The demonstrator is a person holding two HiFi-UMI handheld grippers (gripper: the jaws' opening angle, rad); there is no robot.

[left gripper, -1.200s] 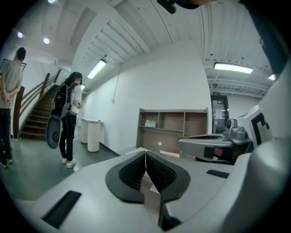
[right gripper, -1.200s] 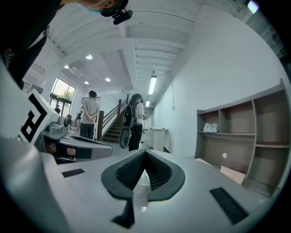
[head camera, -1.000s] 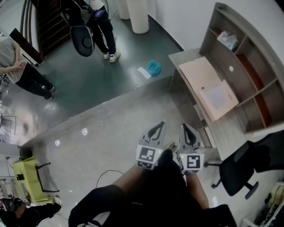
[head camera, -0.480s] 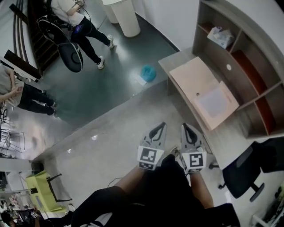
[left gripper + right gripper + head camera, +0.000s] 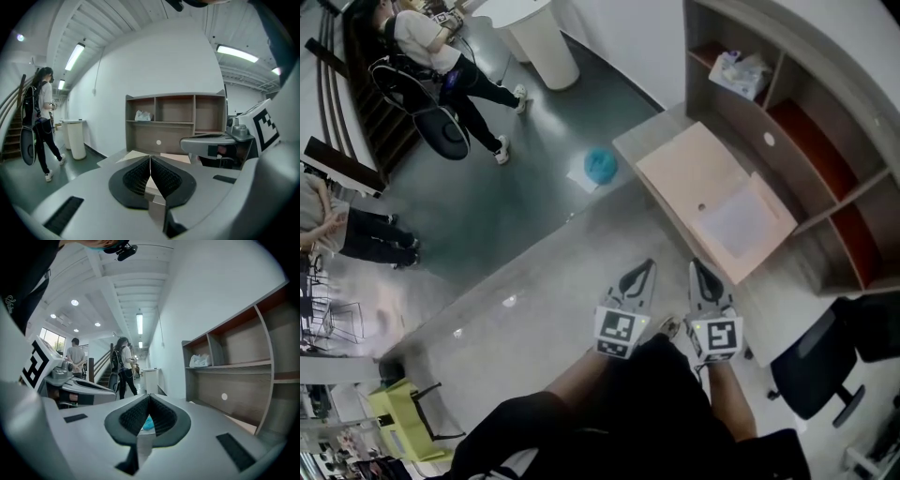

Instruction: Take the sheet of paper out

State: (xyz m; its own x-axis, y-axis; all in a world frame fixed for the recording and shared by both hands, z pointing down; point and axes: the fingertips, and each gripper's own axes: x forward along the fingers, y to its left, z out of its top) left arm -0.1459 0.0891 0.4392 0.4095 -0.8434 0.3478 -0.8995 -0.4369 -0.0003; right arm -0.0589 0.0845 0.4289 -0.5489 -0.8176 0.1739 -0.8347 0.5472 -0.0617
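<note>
A pale pink folder (image 5: 684, 169) lies open on the grey desk (image 5: 630, 142) at the upper right of the head view. A whitish sheet of paper (image 5: 736, 220) rests on the folder's near part. My left gripper (image 5: 643, 269) and right gripper (image 5: 699, 270) are side by side over the floor, short of the desk, both pointing toward it. Each is shut with nothing between its pads. In the left gripper view the shut left gripper (image 5: 150, 157) faces the desk and its folder (image 5: 136, 155). The right gripper (image 5: 149, 397) is shut too.
Behind the desk stands a shelf unit (image 5: 825, 122) holding a white bag (image 5: 741, 70). A black office chair (image 5: 820, 370) stands at the right. A blue object (image 5: 600, 165) and a scrap of paper lie on the floor. A person with a backpack (image 5: 431, 52) walks at the far left.
I have moved toward the desk, which is now nearer and lower in the head view. Both grippers travelled along, still shut and side by side. The person with the backpack has walked further away.
</note>
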